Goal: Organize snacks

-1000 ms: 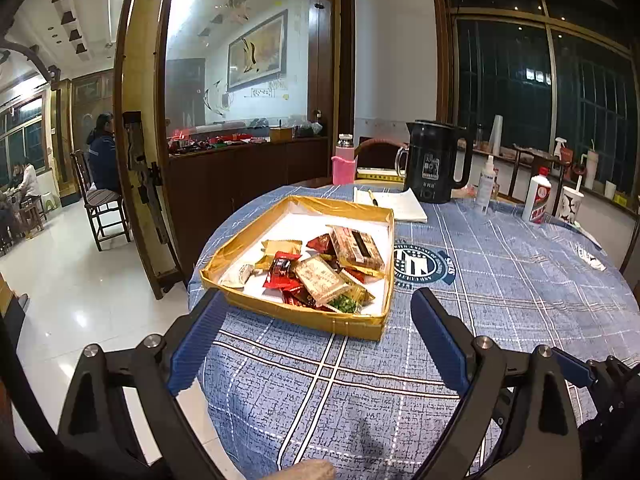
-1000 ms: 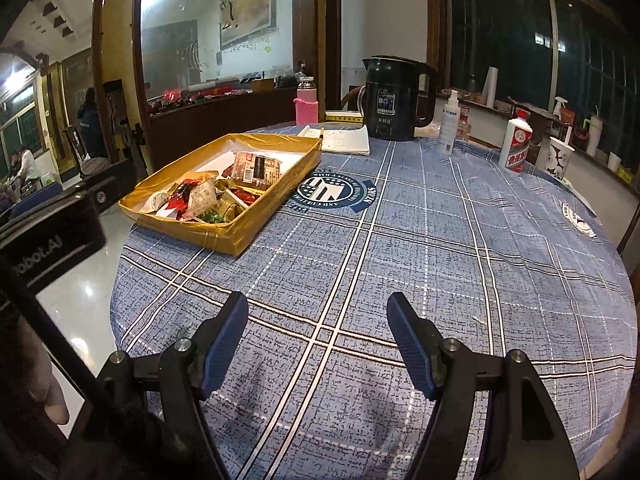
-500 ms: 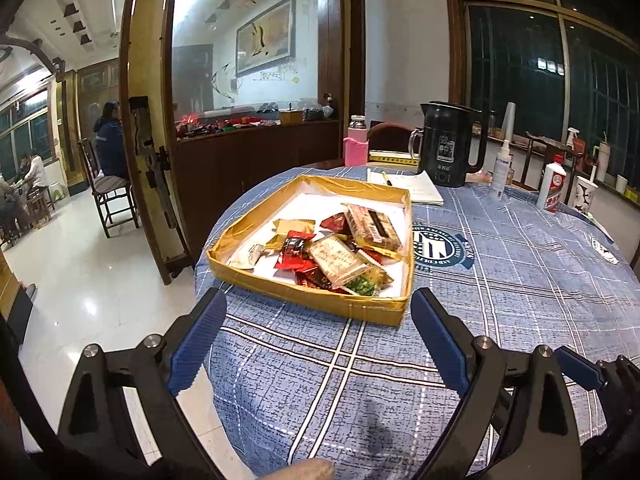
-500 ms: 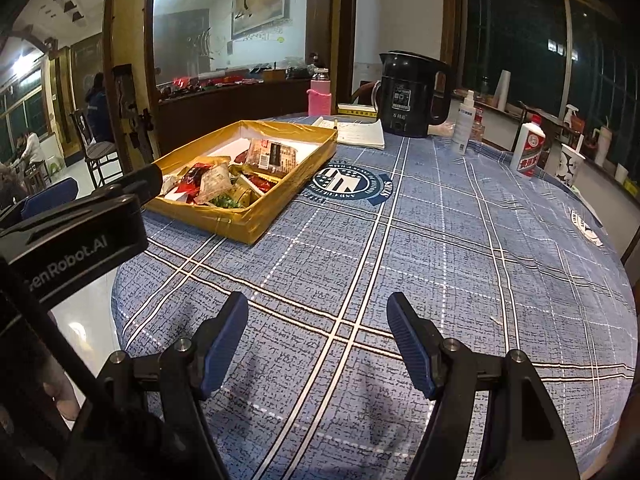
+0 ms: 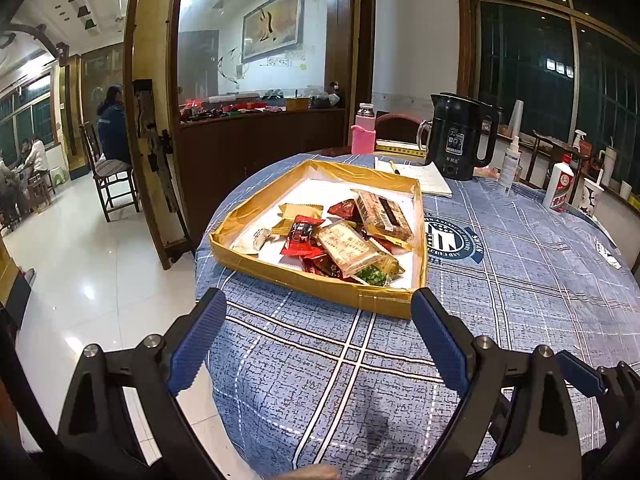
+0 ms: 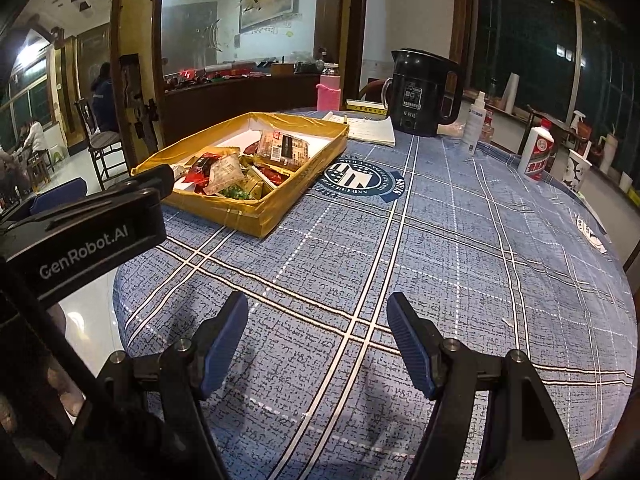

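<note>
A shallow gold box with a white floor sits on the table, holding a loose heap of wrapped snacks: red packets, gold ones, two pale printed bars lying flat, one green-ended pack near the front wall.

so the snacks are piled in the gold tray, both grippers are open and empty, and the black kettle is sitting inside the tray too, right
Not quite: the black kettle is not inside the gold tray. It stands on the tablecloth beyond the tray's far end, past the notebook, as the left wrist view shows. The rest holds: the snacks lie piled in the tray, and the left gripper and right gripper are open and empty.
</note>
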`<state>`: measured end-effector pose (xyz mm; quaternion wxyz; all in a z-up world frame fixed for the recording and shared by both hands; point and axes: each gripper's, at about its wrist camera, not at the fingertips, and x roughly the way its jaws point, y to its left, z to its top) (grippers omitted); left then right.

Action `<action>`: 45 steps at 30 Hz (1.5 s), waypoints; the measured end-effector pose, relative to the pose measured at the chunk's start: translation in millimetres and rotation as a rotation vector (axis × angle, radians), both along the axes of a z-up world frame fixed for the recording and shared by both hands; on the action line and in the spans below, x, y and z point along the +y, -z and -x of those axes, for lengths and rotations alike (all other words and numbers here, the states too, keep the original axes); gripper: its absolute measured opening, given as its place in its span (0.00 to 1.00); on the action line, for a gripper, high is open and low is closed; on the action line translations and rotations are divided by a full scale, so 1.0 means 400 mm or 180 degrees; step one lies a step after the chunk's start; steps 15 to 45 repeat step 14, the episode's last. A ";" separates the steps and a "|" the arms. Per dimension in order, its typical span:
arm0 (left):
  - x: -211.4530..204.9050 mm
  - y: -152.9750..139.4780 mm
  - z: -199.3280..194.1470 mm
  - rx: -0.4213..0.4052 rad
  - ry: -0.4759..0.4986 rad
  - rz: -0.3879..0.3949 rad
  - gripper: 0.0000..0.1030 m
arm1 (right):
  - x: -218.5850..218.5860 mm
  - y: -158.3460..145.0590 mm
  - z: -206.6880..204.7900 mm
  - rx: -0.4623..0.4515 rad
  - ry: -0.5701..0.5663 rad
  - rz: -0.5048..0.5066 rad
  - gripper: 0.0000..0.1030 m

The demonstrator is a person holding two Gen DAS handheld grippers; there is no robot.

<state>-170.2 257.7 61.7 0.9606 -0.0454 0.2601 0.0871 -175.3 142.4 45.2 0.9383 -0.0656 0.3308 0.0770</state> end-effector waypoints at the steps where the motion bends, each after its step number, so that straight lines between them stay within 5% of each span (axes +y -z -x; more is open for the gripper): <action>1: 0.003 0.002 -0.001 0.0006 0.0002 0.0013 0.91 | 0.002 0.001 0.001 0.0000 -0.0008 0.0005 0.70; 12: 0.028 0.012 -0.004 0.0147 0.0030 0.0213 0.91 | 0.026 0.004 0.003 -0.0010 -0.0079 0.0055 0.70; 45: 0.027 0.015 -0.007 0.0184 0.0033 0.0213 0.91 | 0.025 0.004 -0.001 -0.0005 -0.0074 0.0053 0.70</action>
